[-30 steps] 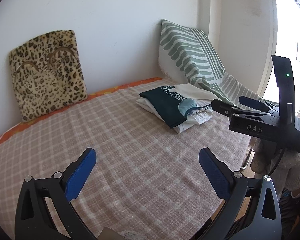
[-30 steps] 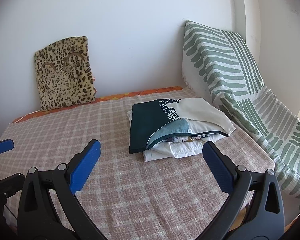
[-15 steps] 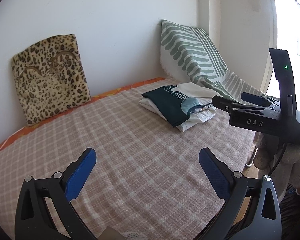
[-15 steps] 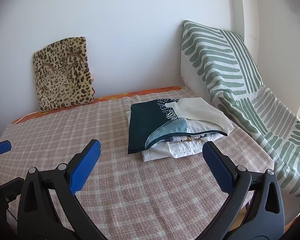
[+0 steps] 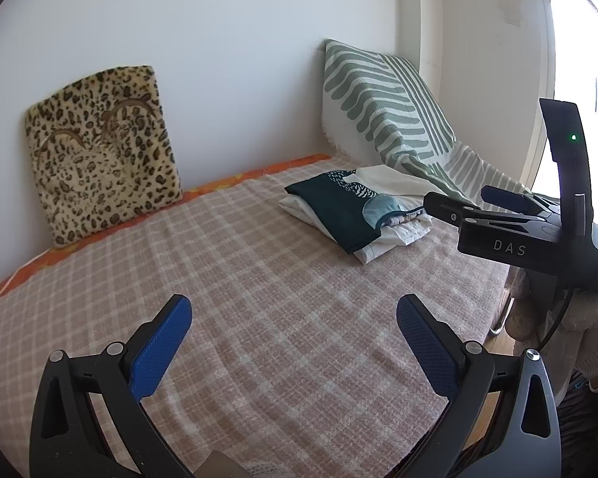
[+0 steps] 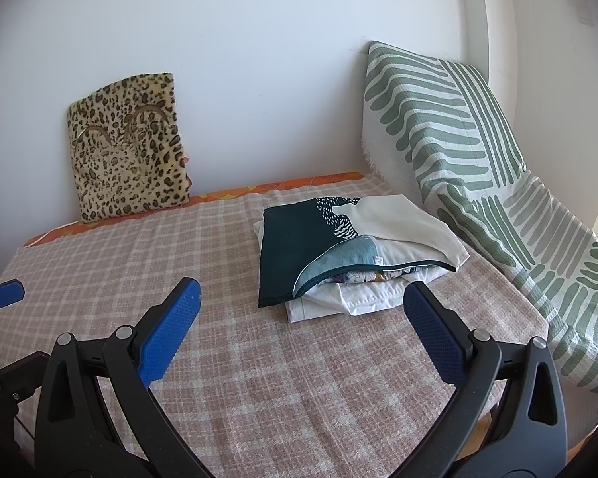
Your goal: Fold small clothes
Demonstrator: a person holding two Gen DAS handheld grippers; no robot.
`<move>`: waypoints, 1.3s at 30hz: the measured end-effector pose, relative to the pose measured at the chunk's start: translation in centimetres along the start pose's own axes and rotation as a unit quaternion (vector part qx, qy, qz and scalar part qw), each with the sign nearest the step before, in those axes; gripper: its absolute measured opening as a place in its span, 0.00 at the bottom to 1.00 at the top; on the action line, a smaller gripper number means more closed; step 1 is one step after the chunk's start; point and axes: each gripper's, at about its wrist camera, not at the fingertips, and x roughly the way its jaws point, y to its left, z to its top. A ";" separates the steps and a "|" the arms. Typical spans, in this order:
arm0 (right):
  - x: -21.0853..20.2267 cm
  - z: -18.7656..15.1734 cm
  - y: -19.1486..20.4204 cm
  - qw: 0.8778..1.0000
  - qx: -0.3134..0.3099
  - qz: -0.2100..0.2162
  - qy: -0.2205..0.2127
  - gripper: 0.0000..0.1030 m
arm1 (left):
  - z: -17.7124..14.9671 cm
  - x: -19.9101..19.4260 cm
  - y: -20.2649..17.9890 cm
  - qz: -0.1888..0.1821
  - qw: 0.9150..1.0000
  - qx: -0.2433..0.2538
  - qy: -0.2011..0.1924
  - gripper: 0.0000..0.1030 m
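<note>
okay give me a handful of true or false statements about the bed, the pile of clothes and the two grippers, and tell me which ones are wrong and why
1. The pile of clothes lies on the checked blanket. True.
2. The right gripper is shut on the dark teal cloth. False: its jaws are wide open with nothing between them, short of the pile.
3. The leopard-print cushion leans upright against the wall. True.
4. The left gripper holds a white garment. False: it is open and empty over the blanket.
5. The dark teal cloth lies at the bottom of the pile. False: it is on top, with a white garment beneath.
6. A green-striped throw is draped at the right of the bed. True.
</note>
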 end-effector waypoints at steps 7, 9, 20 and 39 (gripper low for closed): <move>0.2 0.1 -0.1 1.000 0.000 0.001 0.001 1.00 | 0.0 0.0 0.0 0.000 1.000 0.001 -0.001 0.99; 0.1 0.1 0.0 1.000 -0.001 0.000 0.000 1.00 | 0.0 0.0 0.0 0.000 1.000 0.000 -0.001 0.99; 0.1 0.0 0.0 1.000 0.000 0.000 0.000 1.00 | 0.2 -0.1 -0.1 0.003 1.000 0.000 -0.002 0.99; 0.1 0.0 0.1 1.000 0.000 -0.001 0.000 1.00 | 0.3 -0.3 0.1 0.006 1.000 -0.005 -0.005 0.99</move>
